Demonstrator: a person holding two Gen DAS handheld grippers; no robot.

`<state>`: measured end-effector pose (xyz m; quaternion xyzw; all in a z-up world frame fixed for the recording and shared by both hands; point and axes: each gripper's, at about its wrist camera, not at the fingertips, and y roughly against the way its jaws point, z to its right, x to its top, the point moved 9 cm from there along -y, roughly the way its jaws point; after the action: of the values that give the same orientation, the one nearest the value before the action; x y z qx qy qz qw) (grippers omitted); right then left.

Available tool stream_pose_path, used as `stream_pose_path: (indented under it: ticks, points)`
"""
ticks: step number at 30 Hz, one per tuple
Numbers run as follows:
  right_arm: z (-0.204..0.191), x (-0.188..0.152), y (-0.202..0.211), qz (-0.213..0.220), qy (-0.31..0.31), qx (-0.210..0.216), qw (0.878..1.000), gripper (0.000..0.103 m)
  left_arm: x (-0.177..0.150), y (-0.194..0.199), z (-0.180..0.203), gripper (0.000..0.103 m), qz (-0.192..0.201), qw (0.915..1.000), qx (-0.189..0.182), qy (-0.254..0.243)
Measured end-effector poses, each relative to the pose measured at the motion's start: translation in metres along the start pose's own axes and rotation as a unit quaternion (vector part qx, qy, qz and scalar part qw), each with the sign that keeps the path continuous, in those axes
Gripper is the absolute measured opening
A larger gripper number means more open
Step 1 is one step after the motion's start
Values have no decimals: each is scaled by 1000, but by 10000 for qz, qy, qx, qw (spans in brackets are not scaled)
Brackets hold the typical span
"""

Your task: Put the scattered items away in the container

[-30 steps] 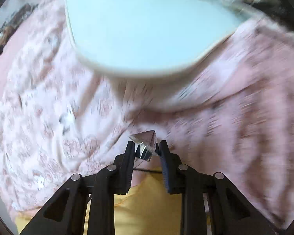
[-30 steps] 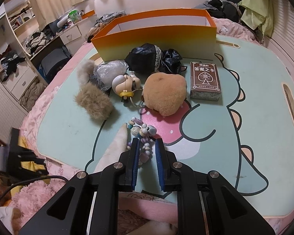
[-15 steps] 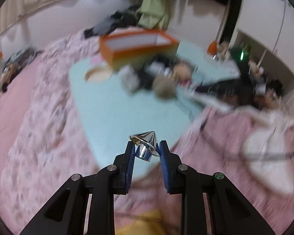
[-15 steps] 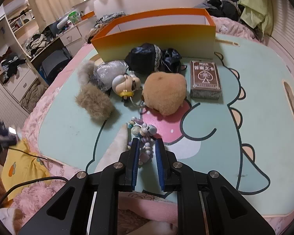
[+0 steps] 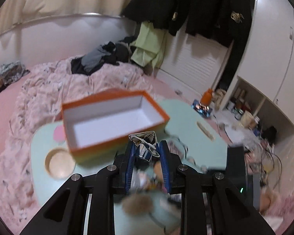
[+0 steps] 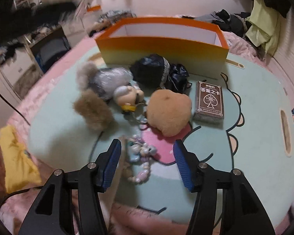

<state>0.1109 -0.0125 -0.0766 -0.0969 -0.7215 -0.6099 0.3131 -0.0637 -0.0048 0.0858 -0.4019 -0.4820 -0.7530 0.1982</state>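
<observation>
My left gripper (image 5: 146, 146) is shut on a shiny silver cone-shaped trinket (image 5: 145, 143), held in the air just in front of the open orange box (image 5: 111, 121), whose white inside is bare. My right gripper (image 6: 147, 152) is open, its jaws wide on either side of a pastel bead bracelet (image 6: 140, 156) on the mint board (image 6: 254, 127). Beyond it lie a tan plush (image 6: 169, 113), a card deck (image 6: 209, 101), a doll-head keychain (image 6: 127, 96), a brown fur piece (image 6: 94, 109), a wrapped grey item (image 6: 109, 80) and a black pouch (image 6: 152, 70), before the orange box (image 6: 162, 47).
The mint board rests on a pink bed (image 5: 39, 90). A round wooden-rimmed hole (image 5: 59, 163) is at the board's left corner. A yellow cloth (image 6: 15, 156) and a black cable lie off the board's left edge. Clothes pile (image 5: 107, 56) behind.
My left gripper has swung up from the bedding to above the board near the box, still holding the cone. My right gripper has opened from narrow to wide around the bracelet.
</observation>
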Motion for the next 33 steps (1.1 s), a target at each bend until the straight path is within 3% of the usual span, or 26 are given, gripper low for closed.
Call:
stream_pose_path:
  ticks: [1,2,3,10,17,22,27,33]
  points:
    - [0,-2,-2,-26,-6,40,10000,54,4,-2,0,24,82,9999,69,78]
    - [0,-5,-2,-18,-23,96,9999,38,5,-5,1,24,138,9997,112,166]
    - [-1,-8,-1,-19,-29,135,9999,27,4,-6,2,24,151,9996,109,219]
    - [17,-9,17,400,-608,562,9958,16,-26,-21,-6,24,-161,9992,89,344]
    - [38,25,54,1091,-853,603,9885,15,-19,-25,-37,24,-51,9970,288,717]
    - [49,92,73,1527,-820,592,9831,15,4,-45,-48,24,-121,9967,477,648]
    - [70,152,43,1435,-1141,586,9813,15,24,-82,-67,24,-325,9940,851,602]
    - [84,171,1,1231,-1265,378,9836,15,20,-112,-80,24,-512,9912,908,811]
